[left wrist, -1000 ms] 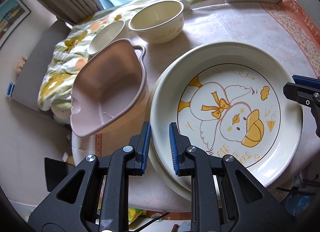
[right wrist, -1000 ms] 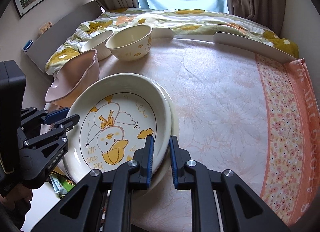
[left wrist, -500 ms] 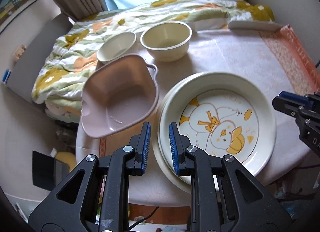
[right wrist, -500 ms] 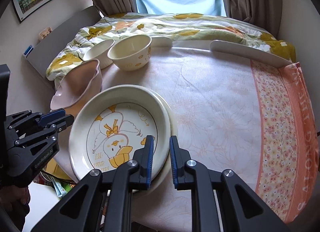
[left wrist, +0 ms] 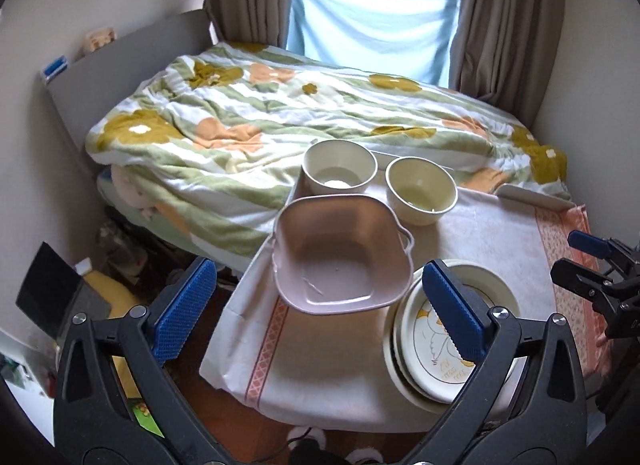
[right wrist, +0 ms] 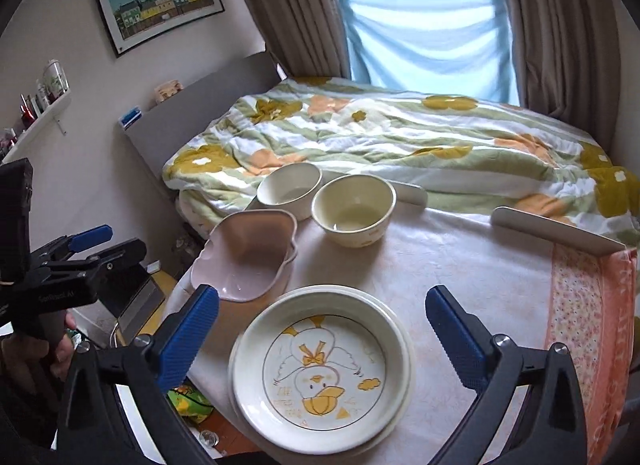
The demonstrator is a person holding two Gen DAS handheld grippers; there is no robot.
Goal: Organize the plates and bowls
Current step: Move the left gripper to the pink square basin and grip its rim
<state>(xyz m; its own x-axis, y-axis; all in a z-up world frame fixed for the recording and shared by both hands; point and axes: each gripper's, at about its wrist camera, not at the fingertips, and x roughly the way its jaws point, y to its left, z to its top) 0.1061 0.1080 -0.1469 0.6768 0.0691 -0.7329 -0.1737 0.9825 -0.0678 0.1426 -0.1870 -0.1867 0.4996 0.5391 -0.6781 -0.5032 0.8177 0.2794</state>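
The bench [right wrist: 472,265], under a pale cloth, carries everything along its left and near edges. Largest is the duck plate [right wrist: 320,369], stacked on at least one plainer plate at the near edge, directly below and between the fingers of the right tongs [right wrist: 322,339], which are spread wide and empty. Next in size is the pink square bowl [left wrist: 342,255], at the near left corner, its rim just beside the plates; it appears to overhang the left edge a little. It lies straight ahead of the left tongs [left wrist: 320,315], also spread wide and empty, with its handled side pointing away from them. Smallest are the two cream bowls: the white bowl [left wrist: 340,169] at the far left corner and the round bowl [left wrist: 420,189] just beside it, both beyond the pink one. By my reading, the left tongs are nearer all three bowls, so stacking them likely falls to that side.
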